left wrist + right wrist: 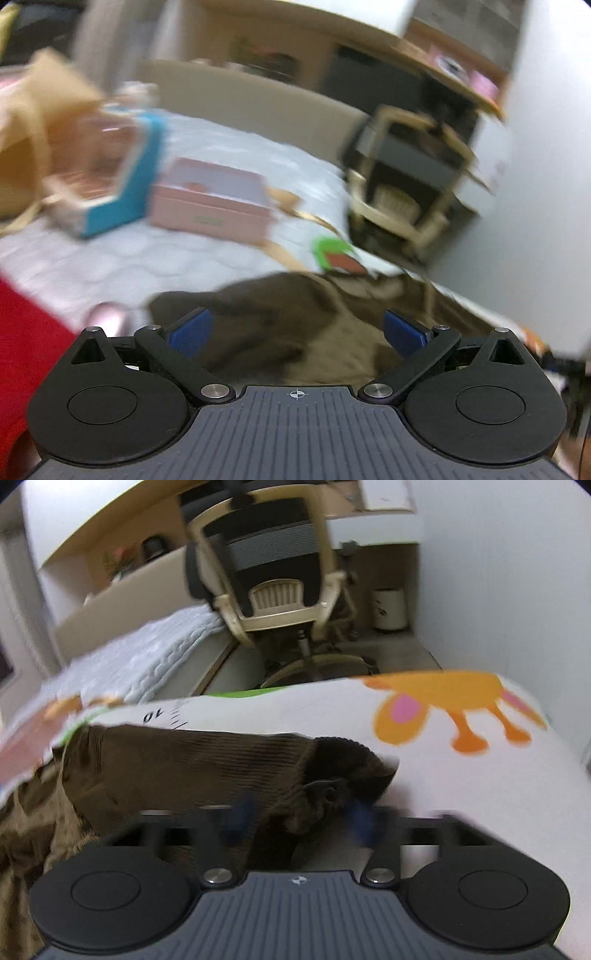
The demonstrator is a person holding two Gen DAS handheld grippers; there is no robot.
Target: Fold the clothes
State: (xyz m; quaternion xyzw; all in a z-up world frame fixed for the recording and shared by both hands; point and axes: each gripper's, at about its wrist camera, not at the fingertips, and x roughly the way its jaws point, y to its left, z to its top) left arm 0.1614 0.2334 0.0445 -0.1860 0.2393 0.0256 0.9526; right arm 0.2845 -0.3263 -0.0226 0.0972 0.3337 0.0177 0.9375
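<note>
Left gripper [295, 328] jaws apart over the brown garment [266, 325] — right gripper [299, 819] blurred, jaw state unclear.

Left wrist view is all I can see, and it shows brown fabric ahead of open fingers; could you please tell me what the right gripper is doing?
Observer: The right gripper has its blurred blue fingers spread on either side of a dark bunched end of the brown garment; I cannot tell whether it is gripping.
Operator: Thank you. What is the garment lying on there?
Observer: On a white sheet printed with an orange cartoon animal.
Operator: Is anything beyond the bed on that side?
Observer: An office chair stands on the floor past the bed edge, with a small white bin by the wall.
</note>
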